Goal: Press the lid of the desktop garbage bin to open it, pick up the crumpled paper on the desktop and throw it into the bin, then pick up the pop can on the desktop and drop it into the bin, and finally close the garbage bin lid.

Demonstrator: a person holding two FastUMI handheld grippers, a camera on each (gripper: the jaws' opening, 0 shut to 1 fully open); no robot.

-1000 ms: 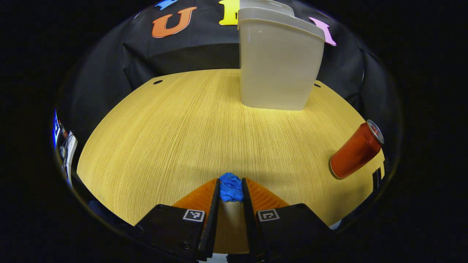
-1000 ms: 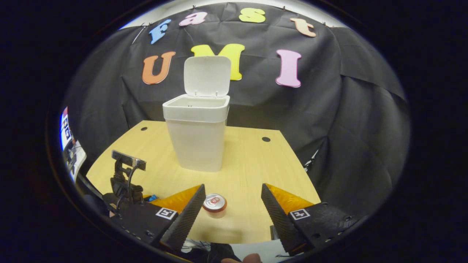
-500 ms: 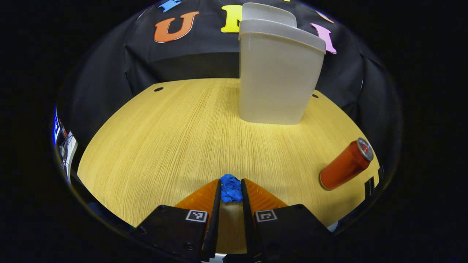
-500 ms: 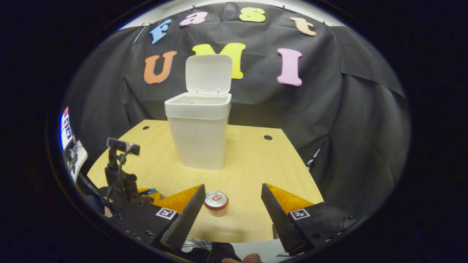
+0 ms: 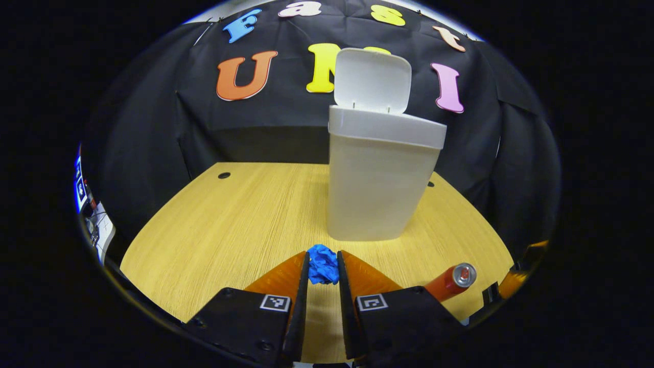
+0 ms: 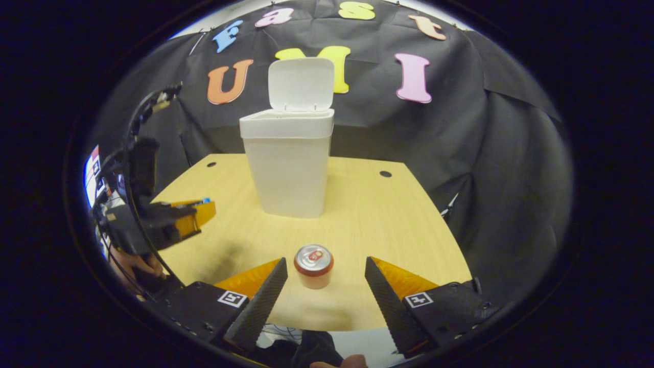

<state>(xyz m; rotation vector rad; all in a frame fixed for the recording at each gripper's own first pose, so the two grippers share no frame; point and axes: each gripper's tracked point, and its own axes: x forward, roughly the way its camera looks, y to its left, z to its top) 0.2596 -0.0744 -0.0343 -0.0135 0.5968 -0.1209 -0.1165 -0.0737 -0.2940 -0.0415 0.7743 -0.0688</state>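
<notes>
One bin (image 6: pixel 288 168) (lid up); one can (image 6: pixel 313 266); one paper (image 5: pixel 323 263) between left tongs (image 5: pixel 322 271)

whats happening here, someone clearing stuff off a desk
A person with a gripper in each hand is binning desk rubbish. The left gripper is shut on a blue crumpled paper, held above the wooden desktop in front of the white garbage bin, whose lid stands open. The right gripper is open, with the red pop can upright on the desk between its fingers, not gripped.
</notes>
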